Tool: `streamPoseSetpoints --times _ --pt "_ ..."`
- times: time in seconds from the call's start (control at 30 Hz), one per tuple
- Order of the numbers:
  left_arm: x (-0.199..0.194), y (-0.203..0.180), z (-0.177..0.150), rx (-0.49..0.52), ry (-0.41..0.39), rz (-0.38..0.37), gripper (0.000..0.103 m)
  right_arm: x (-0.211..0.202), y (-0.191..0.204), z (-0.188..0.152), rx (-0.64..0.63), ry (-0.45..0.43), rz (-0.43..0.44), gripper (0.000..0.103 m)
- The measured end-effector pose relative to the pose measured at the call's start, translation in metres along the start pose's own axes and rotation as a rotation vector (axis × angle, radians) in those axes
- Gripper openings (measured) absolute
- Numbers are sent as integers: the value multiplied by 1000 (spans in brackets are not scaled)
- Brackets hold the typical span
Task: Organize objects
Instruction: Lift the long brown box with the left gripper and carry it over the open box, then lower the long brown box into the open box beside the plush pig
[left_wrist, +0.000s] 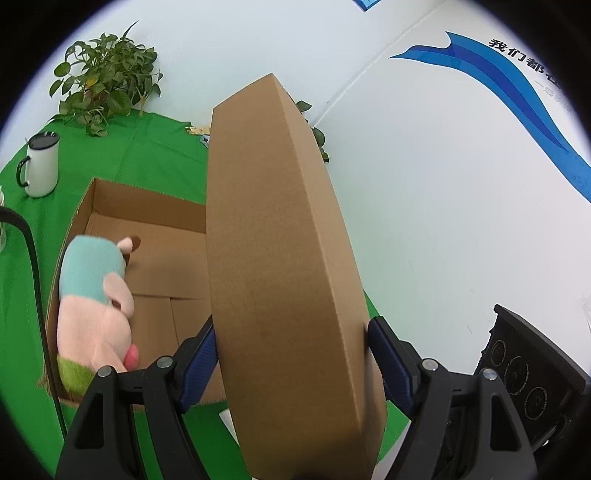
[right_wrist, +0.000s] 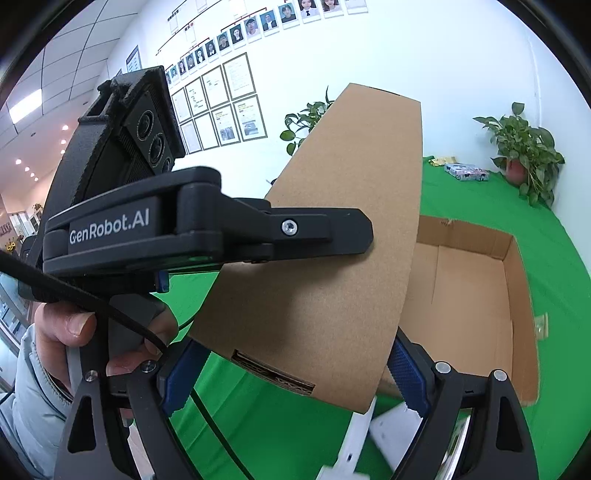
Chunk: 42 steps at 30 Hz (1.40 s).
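Hidden parts: cardboard lid (left_wrist: 280, 258) blocked the right half of the open cardboard box (left_wrist: 147, 206) in the left wrist view; its lower edge ran out of frame.
Plush toy: pink and teal plush toy (left_wrist: 96, 295) lay inside the box against its left wall, face hard to make out.
Lid: plain brown, held tilted on edge above the box.
Left gripper: left gripper (left_wrist: 291, 350) clamped the lid's rim, blue pads on both faces.
Right gripper: right gripper (right_wrist: 295, 373) had its jaws straddling the lid's corner (right_wrist: 332, 258); only the right pad looked in contact, grip unclear.
Surroundings: green cloth (right_wrist: 498, 206), white mug (left_wrist: 40, 166), potted plant (left_wrist: 107, 81).
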<state>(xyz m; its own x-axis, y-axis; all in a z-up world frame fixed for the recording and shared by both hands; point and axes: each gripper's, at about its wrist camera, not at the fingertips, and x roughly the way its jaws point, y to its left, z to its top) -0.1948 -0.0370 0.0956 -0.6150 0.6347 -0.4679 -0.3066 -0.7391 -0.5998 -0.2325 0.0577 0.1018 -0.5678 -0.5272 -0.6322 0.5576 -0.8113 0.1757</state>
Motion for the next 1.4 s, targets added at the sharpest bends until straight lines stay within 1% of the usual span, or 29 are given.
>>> streamPoseSetpoints --times 0.23,0.4,0.53,0.67,0.87,0.9,1.03,1.1,1.3,1.4 --pt "12 9 23 11 6 29 77 18 -12 35 -9 20 -2 87" --pt "27 32 25 -21 32 51 77 43 -21 43 7 56 20 87" --pt "39 48 16 -45 71 73 77 70 -33 38 45 95 55 87" --pt "55 67 11 -76 97 85 77 92 -43 35 73 128 70 87" --pt "76 86 7 -93 137 125 78 129 -69 35 124 167 104 87" --pt "79 89 6 -97 144 131 78 131 -65 32 130 172 110 87" --pt "90 98 1 -110 167 150 78 152 -72 23 147 198 130 87" --pt "95 102 -2 -114 178 162 78 157 -77 23 157 207 138 87" --pt "106 108 -7 -131 210 205 79 174 -85 0 194 222 171 87" --pt "106 109 -10 -145 225 231 79 174 -86 -12 200 229 194 87"
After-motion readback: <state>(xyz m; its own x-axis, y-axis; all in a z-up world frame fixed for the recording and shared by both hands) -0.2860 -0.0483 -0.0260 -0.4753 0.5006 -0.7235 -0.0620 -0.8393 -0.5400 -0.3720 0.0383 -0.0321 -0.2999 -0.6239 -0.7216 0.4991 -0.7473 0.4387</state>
